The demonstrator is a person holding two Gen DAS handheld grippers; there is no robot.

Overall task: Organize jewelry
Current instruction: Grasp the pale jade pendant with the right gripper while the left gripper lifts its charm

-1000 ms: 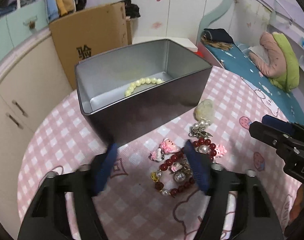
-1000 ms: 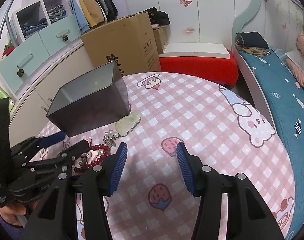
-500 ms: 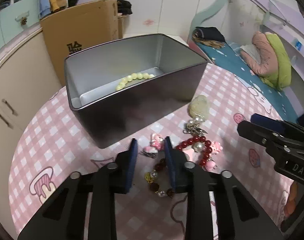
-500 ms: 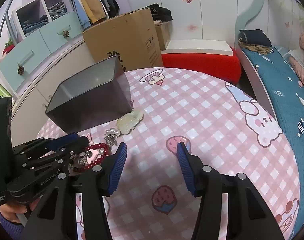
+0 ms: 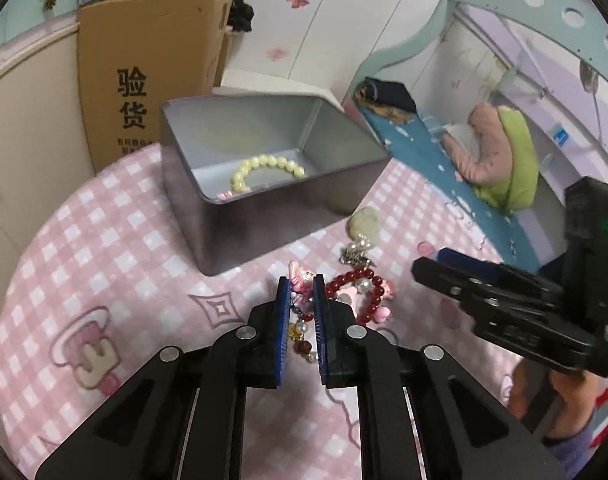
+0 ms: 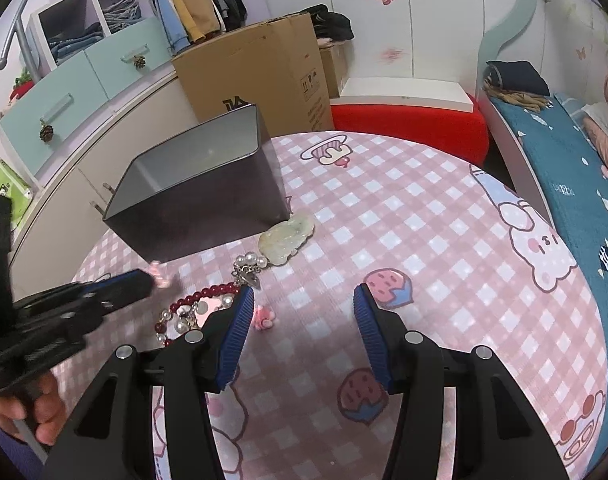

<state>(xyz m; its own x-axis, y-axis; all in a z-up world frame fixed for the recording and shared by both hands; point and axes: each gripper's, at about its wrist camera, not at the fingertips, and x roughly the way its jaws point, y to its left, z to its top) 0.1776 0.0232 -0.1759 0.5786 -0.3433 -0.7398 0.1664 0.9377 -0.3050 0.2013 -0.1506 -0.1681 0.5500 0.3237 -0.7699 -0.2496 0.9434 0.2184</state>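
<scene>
My left gripper (image 5: pixel 301 282) is shut on a pink charm (image 5: pixel 299 285) of the red bead bracelet (image 5: pixel 360 288), which lies on the pink checked table. It also shows in the right wrist view (image 6: pixel 143 280), at the left. An open grey tin box (image 5: pixel 263 216) stands just behind the bracelet, with a pale yellow bead bracelet (image 5: pixel 263 168) inside. A pale jade pendant (image 6: pixel 287 236) with pearls lies by the box's right corner. My right gripper (image 6: pixel 299 312) is open and empty above the table, right of the red bracelet (image 6: pixel 199 300).
A cardboard box (image 6: pixel 255 72) and drawers (image 6: pixel 75 84) stand behind the table at left. A red bench (image 6: pixel 408 124) and a bed (image 6: pixel 564 152) are at right. The round tablecloth (image 6: pixel 444 280) stretches right of the jewelry.
My left gripper has closed from wide open onto the pink charm of the red bracelet and moved forward a little. My right gripper stayed open, nearly still.
</scene>
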